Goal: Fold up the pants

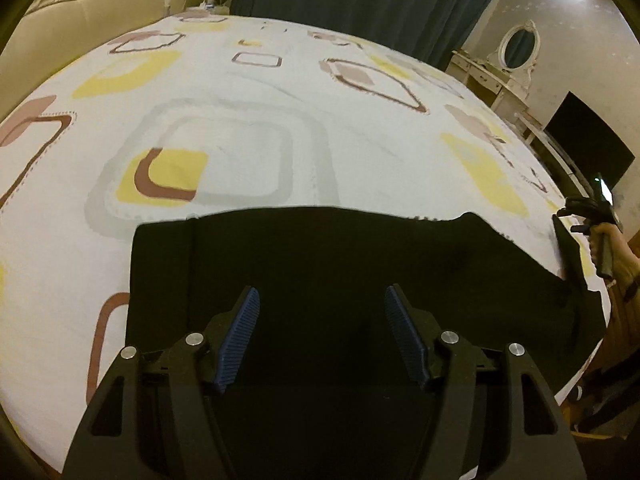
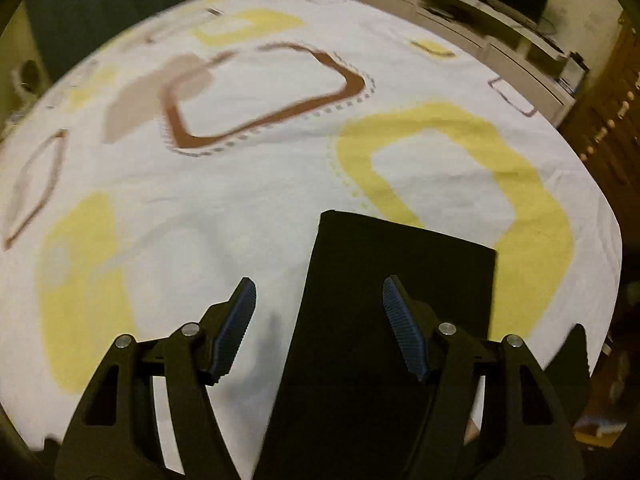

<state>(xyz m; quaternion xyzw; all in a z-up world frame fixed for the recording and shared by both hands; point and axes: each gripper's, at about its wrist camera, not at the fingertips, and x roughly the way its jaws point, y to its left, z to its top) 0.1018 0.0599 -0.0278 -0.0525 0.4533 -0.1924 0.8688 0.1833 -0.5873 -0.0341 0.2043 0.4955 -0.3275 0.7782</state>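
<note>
We saw one pair of black pants (image 1: 340, 280) lying flat on the bed (image 1: 240, 120), their near edge hidden beneath the left hand-held gripper (image 1: 322, 336). Both hand-held grippers stood apart, holding nothing. The right hand-held gripper (image 2: 318, 326) hovered over a pant leg; its view was blurred.

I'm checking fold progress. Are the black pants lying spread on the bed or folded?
Mostly spread: the black pants lie flat on the bedsheet; how many layers, cannot tell.
</note>
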